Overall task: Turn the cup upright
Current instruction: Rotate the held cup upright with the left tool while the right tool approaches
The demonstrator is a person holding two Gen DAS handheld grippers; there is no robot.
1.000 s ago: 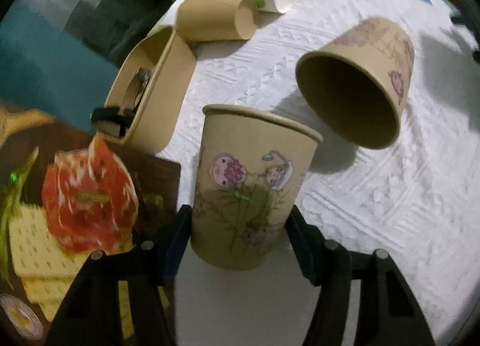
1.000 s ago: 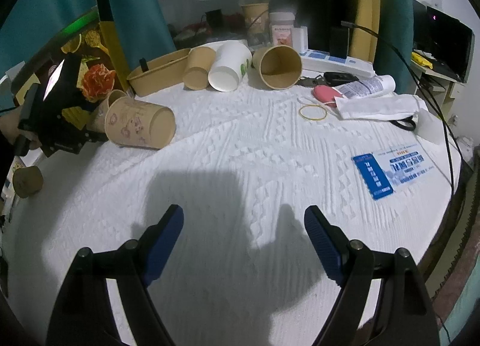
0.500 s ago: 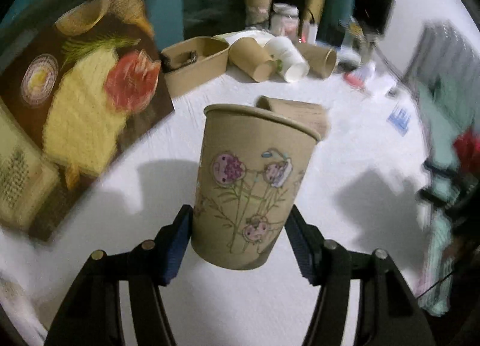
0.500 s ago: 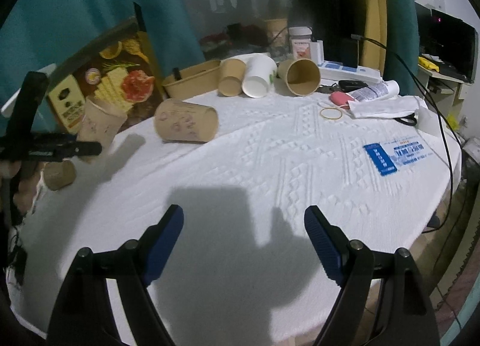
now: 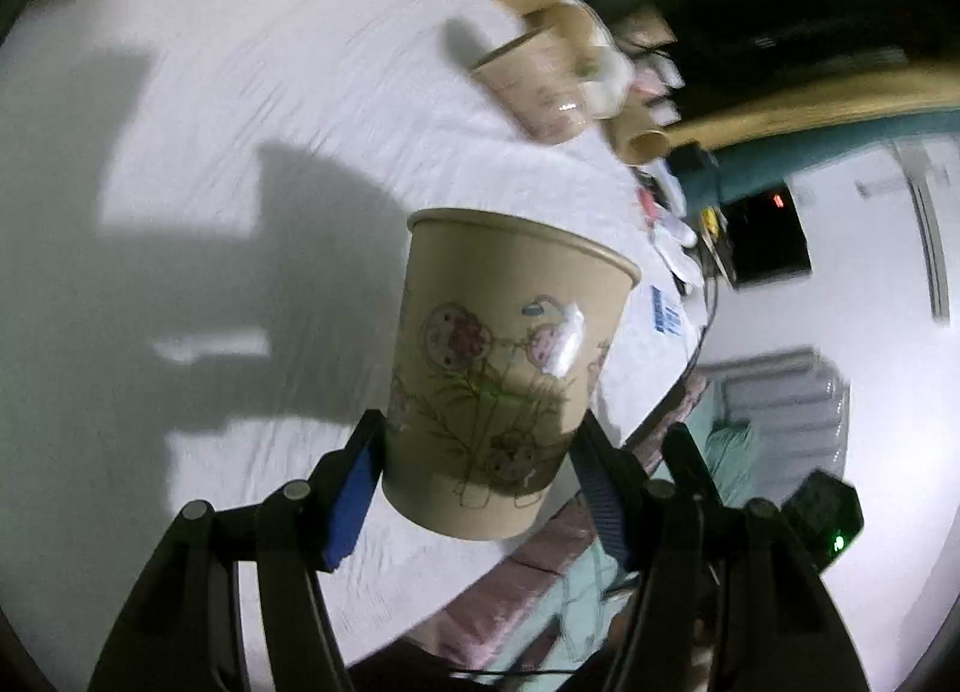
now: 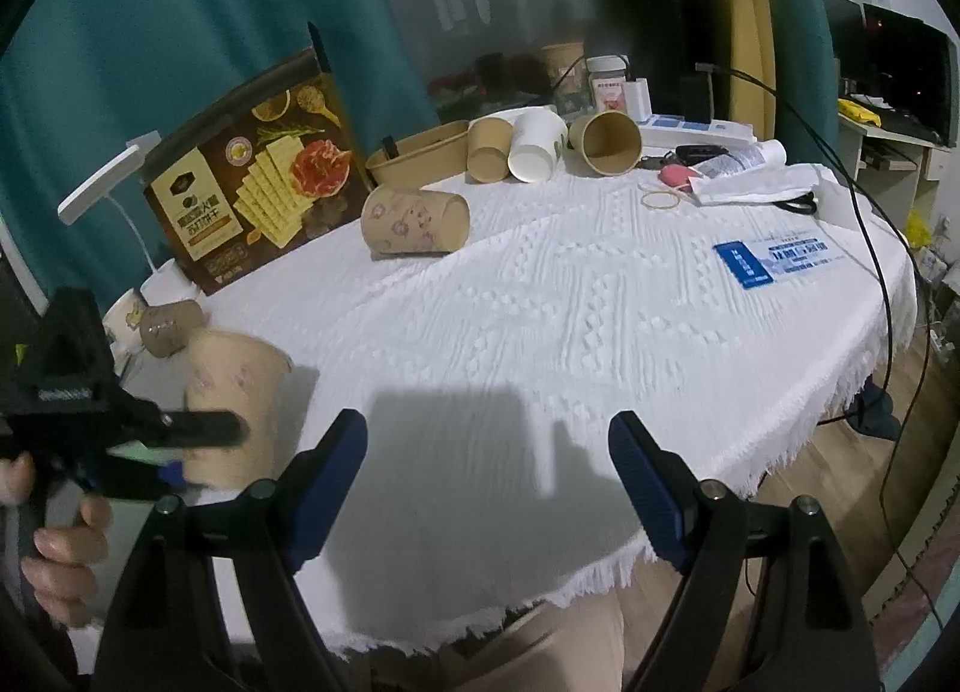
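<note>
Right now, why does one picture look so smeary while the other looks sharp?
Left wrist view: the background streaks with motion blur, while the held cup stays crisp, with a glare spot on it. Right wrist view: mostly sharp, edges bent by the lens, a hard shadow on the tablecloth.

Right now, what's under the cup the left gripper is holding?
Under the floral paper cup, clamped low by the left gripper, lies only white tablecloth, near the table's left edge. The cup's base and the cloth directly beneath are hidden by the gripper.
</note>
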